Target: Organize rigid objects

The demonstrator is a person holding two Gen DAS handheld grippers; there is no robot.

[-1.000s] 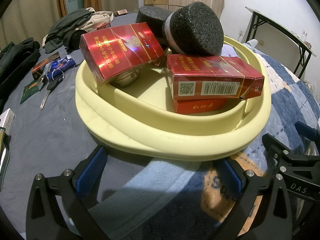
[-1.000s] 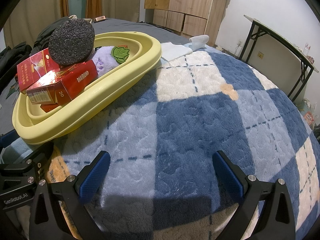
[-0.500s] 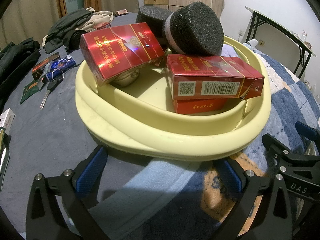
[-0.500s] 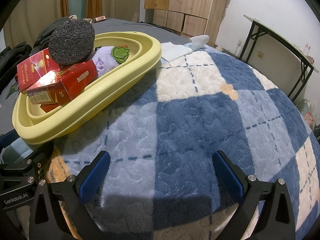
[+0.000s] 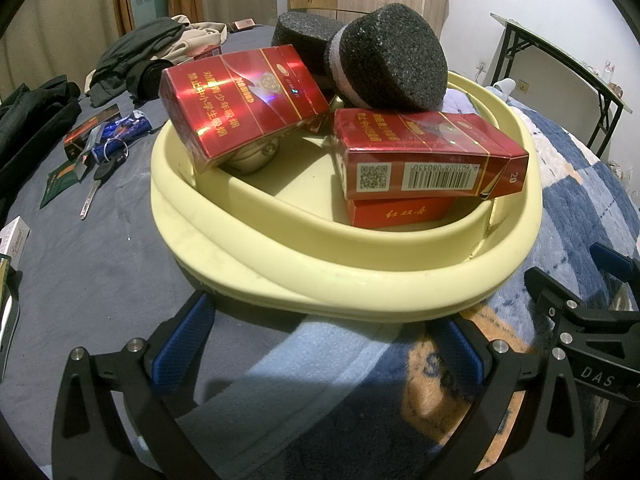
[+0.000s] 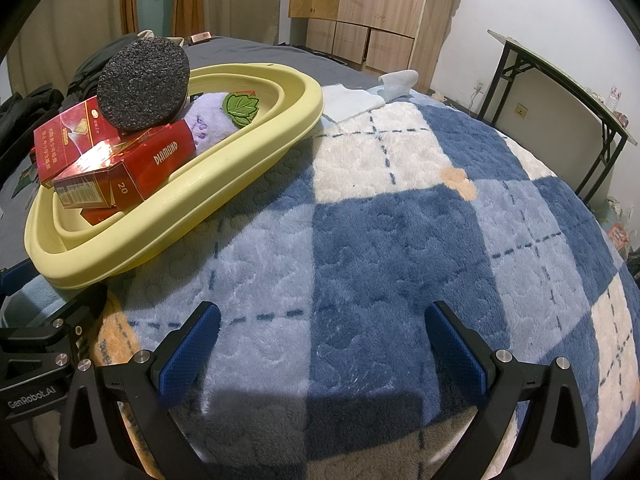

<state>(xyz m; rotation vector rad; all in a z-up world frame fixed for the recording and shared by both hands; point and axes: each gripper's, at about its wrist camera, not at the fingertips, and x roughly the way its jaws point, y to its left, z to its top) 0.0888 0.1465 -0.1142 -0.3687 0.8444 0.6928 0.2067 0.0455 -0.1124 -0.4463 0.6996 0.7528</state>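
My left gripper [image 5: 320, 344] and right gripper [image 6: 320, 340] both hang spread and empty. Just ahead, the yellow basin [image 5: 248, 248] holds red boxes [image 5: 424, 156] and foam blocks [image 5: 392, 60]; beyond it, loose keys [image 5: 102, 170] and packets remain, I judge.

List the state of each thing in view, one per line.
left gripper: open, empty
right gripper: open, empty
yellow basin: upright, piled full
barcode carton: flat on another red carton
tilted carton: leaning on rim
round sponge: tilted on cartons
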